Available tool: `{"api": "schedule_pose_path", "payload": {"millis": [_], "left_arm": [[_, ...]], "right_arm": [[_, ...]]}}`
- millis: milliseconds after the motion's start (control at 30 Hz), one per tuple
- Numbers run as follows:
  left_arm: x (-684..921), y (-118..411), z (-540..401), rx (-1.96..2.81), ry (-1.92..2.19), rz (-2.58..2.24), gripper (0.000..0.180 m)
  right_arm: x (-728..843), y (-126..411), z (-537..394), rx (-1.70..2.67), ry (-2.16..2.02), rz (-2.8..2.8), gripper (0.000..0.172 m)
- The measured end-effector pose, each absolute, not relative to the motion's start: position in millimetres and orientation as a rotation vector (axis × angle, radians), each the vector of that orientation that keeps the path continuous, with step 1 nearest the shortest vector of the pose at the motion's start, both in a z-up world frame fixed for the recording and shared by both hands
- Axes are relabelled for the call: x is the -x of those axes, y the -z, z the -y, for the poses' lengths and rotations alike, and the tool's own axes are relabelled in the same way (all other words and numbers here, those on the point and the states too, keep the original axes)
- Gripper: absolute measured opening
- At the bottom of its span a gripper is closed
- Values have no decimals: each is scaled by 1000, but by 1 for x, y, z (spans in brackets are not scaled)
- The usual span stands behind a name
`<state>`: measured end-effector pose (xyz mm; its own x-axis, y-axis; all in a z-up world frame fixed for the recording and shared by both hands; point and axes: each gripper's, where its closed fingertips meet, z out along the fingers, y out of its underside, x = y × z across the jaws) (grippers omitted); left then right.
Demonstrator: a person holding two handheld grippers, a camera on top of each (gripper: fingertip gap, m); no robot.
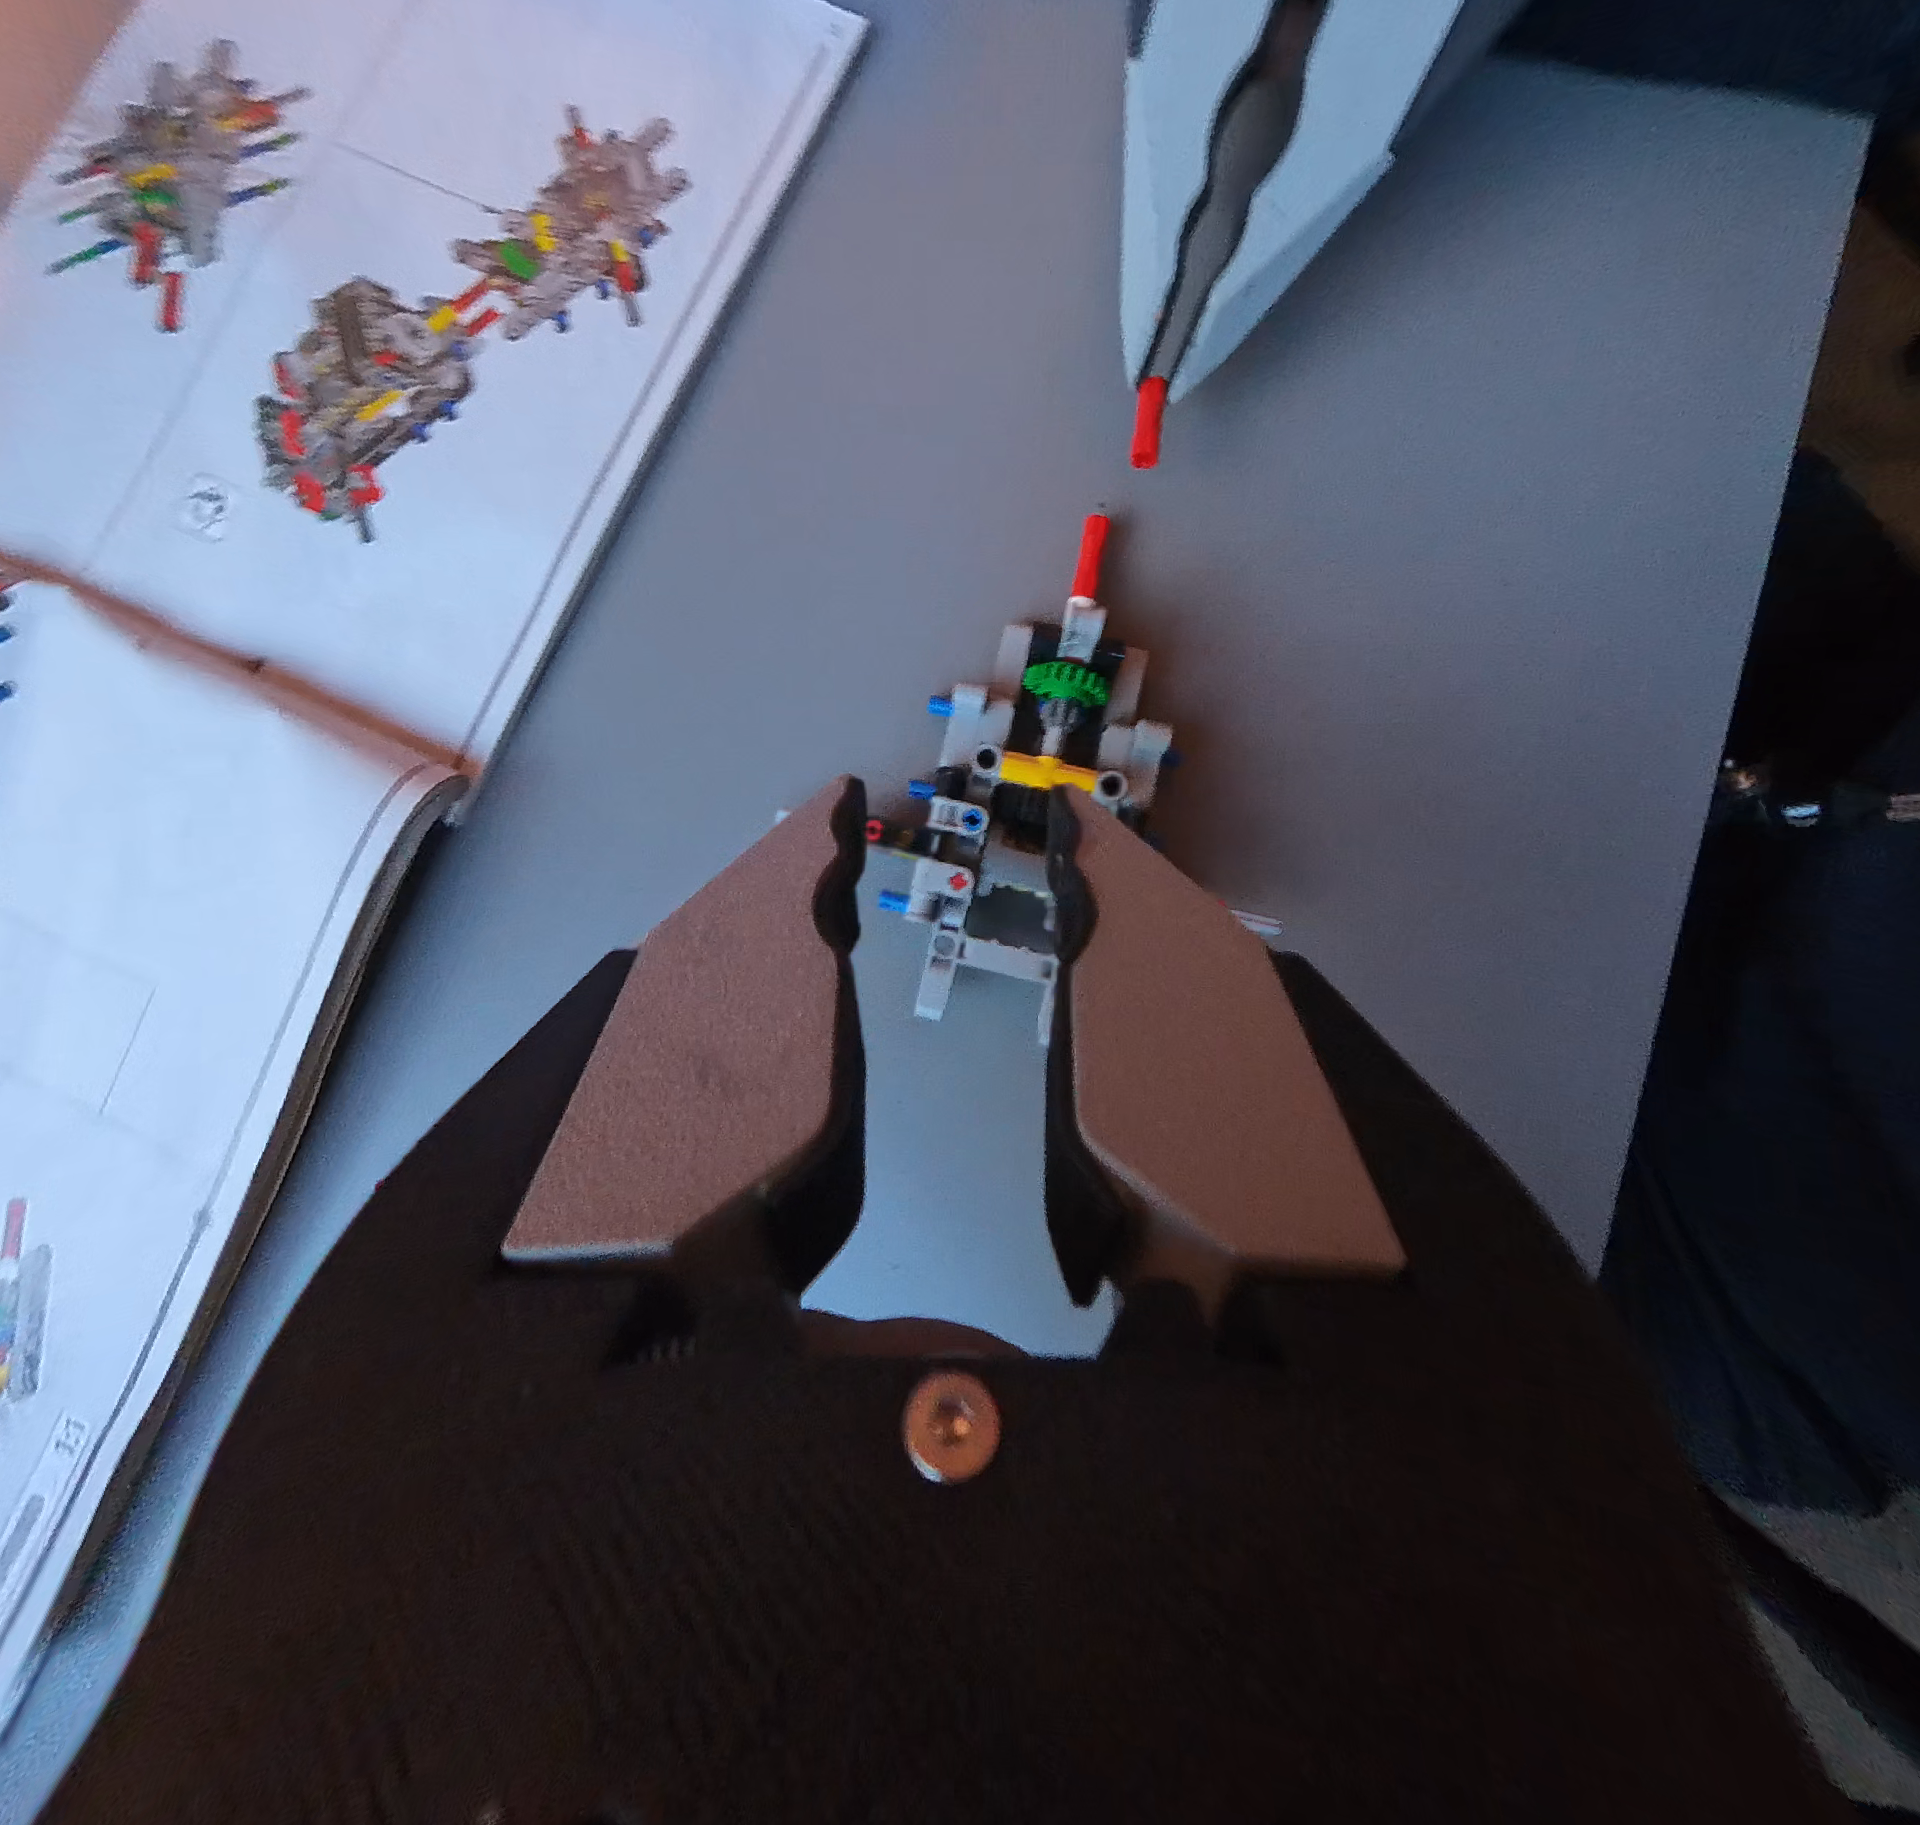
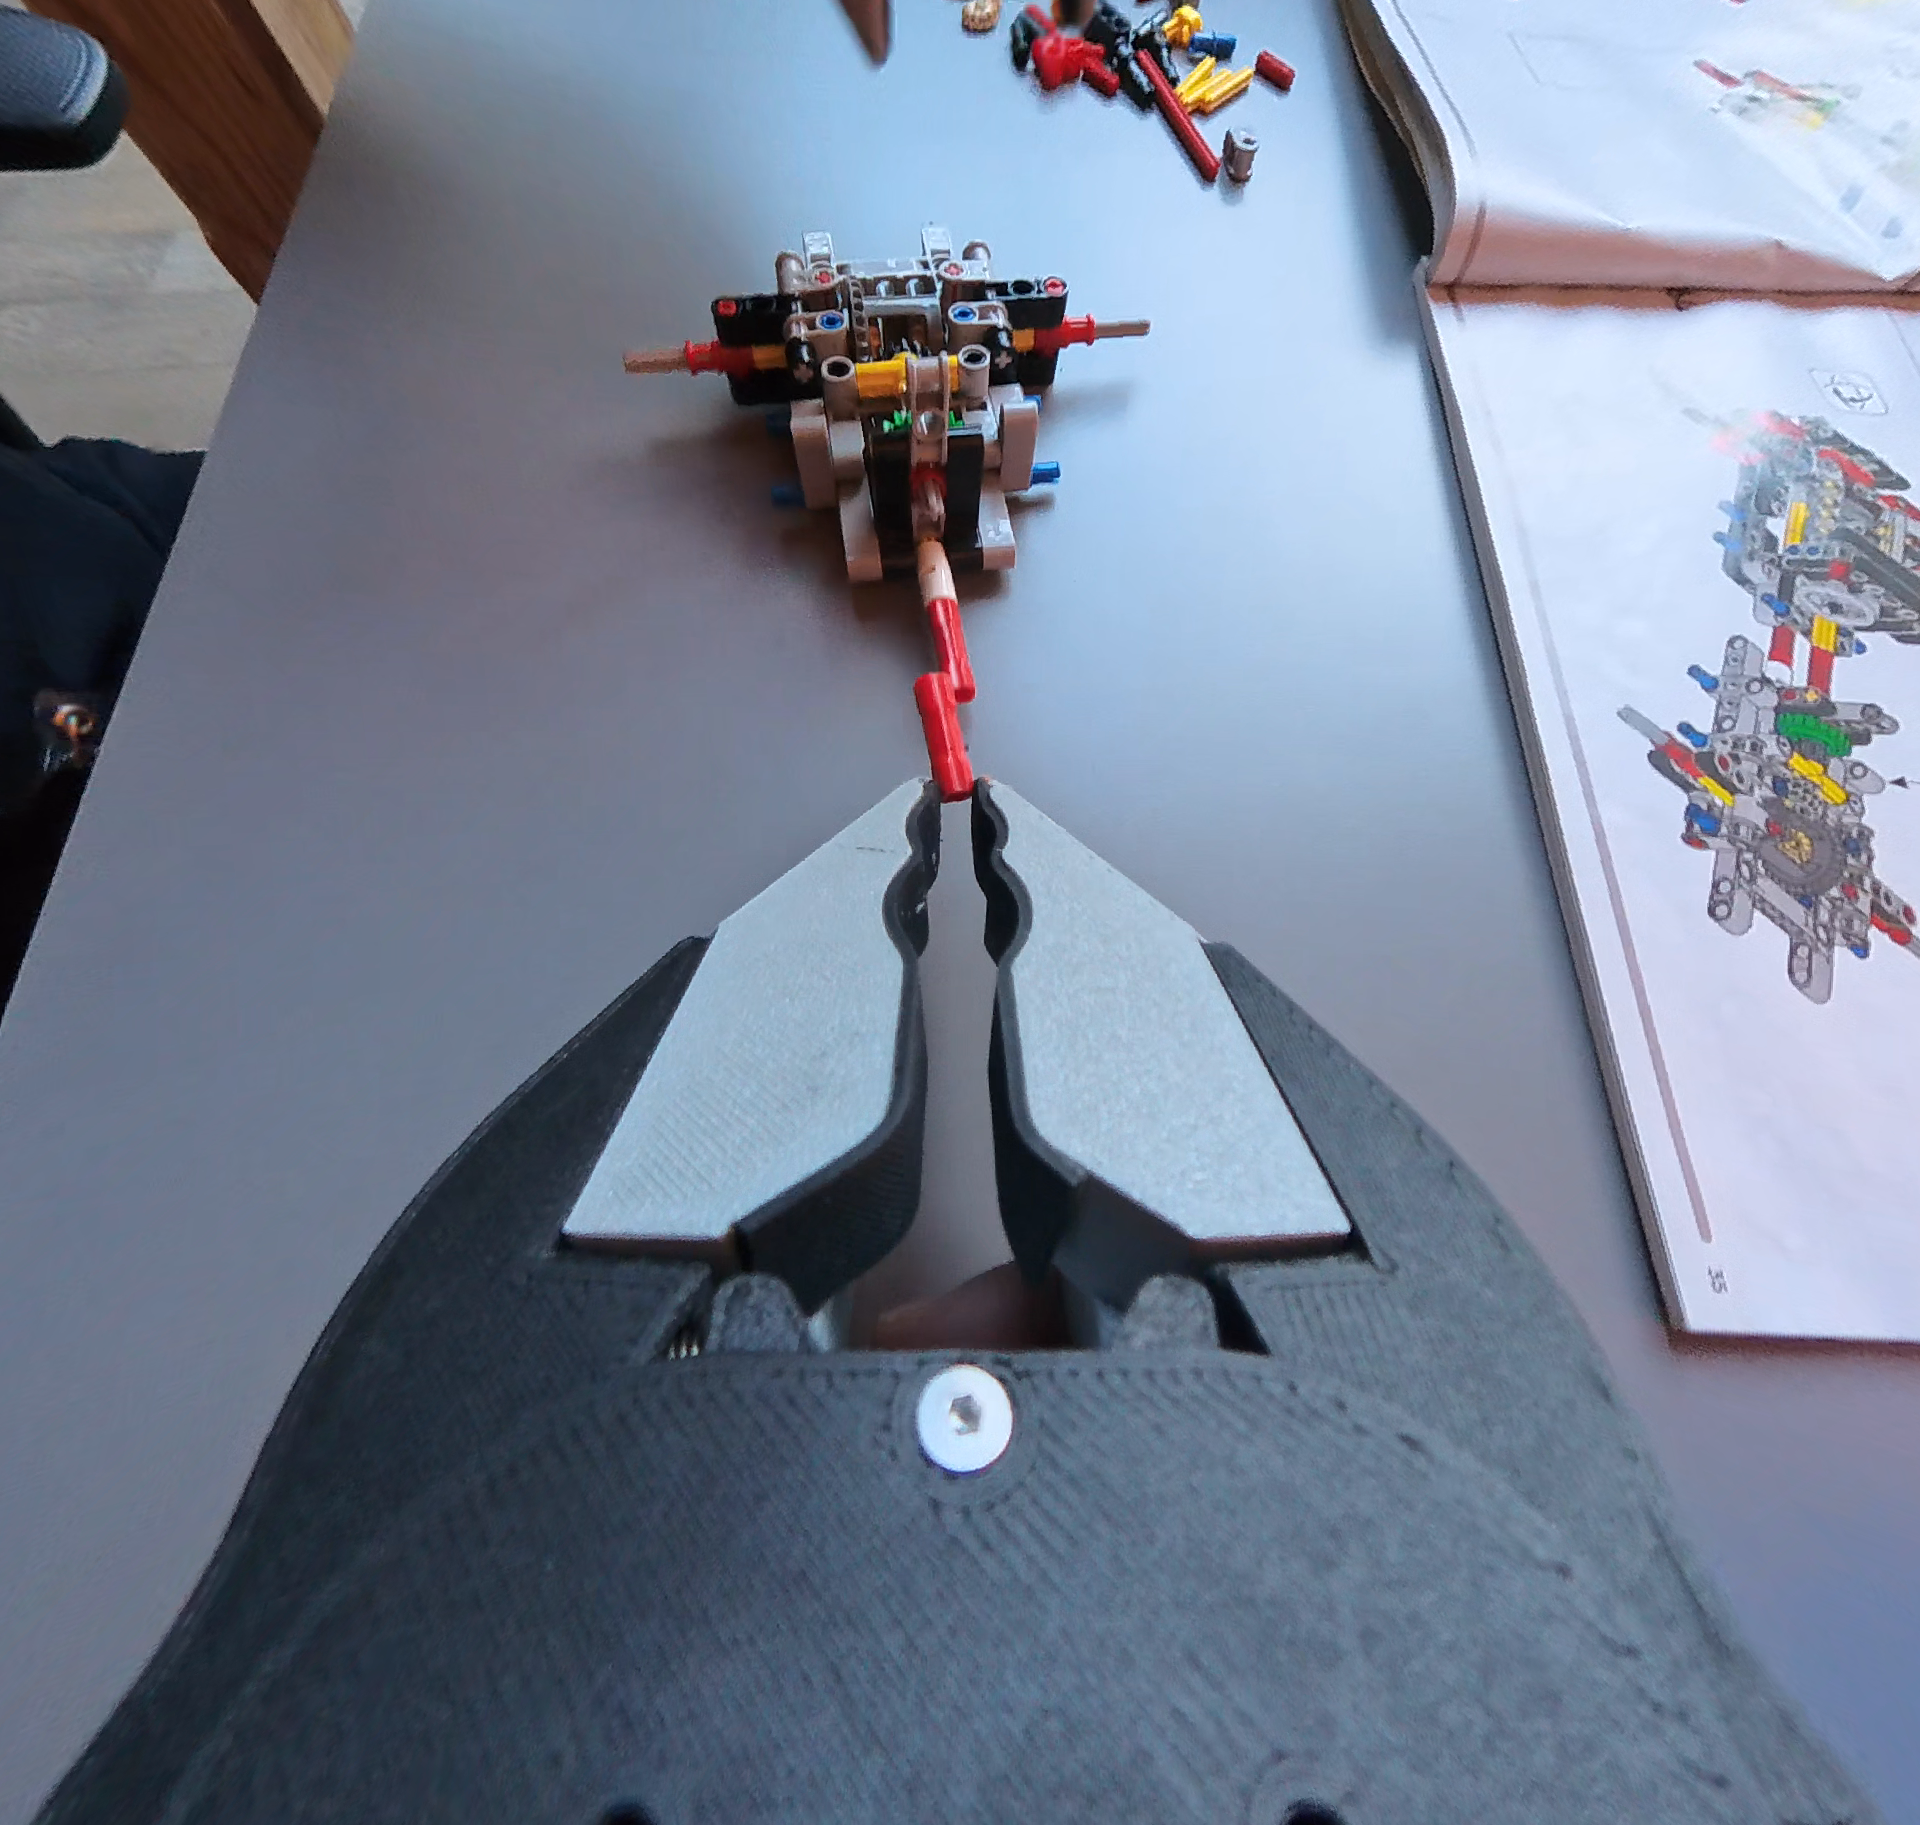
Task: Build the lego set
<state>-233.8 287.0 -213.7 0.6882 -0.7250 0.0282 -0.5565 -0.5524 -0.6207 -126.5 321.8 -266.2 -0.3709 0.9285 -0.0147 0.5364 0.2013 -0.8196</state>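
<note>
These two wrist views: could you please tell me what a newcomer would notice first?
The right gripper, jaws shut on a small red pin, points it at the red axle of a grey brick assembly mid-table. The left gripper stands open above that assembly. An open instruction booklet lies alongside.

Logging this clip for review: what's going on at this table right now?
A person works two handheld grippers over a grey table. The right gripper pinches a small red connector piece at its tips, close to the red shaft end sticking out of a small brick-built gear assembly. The left gripper hangs open over that assembly's rear. An open instruction booklet and loose parts lie nearby.
</note>
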Motion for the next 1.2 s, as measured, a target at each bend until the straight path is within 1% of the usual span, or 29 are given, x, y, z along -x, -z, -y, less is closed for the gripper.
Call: {"api": "schedule_pose_path", "payload": {"millis": [167, 300, 500, 733, 967, 1067, 1133, 1200], "left_arm": [[237, 211, -291, 2250, 454, -886, 32], [213, 227, -291, 2222, 501, -946, 32], [192, 248, -290, 2207, 550, -1027, 38], [186, 260, -290, 2202, 473, -1089, 42], [188, 265, -291, 2193, 409, -1094, 38], [194, 258, -291, 2185, 401, -1068, 38], [196, 248, -289, 2160, 431, -1043, 26], [199, 243, -289, 2156, 455, -1030, 19]], "right_arm": [[134, 262, -319, 1338, -1055, 1960, 3], [142, 259, -314, 1287, -1027, 1944, 2], [146, 258, -313, 1267, -1012, 1934, 2], [149, 260, -313, 1284, -1037, 1947, 2], [153, 261, -311, 1289, -1016, 1962, 2], [154, 261, -311, 1286, -1002, 1957, 2], [154, 263, -311, 1286, -984, 1967, 2], [156, 263, -310, 1281, -983, 1966, 2]]}}
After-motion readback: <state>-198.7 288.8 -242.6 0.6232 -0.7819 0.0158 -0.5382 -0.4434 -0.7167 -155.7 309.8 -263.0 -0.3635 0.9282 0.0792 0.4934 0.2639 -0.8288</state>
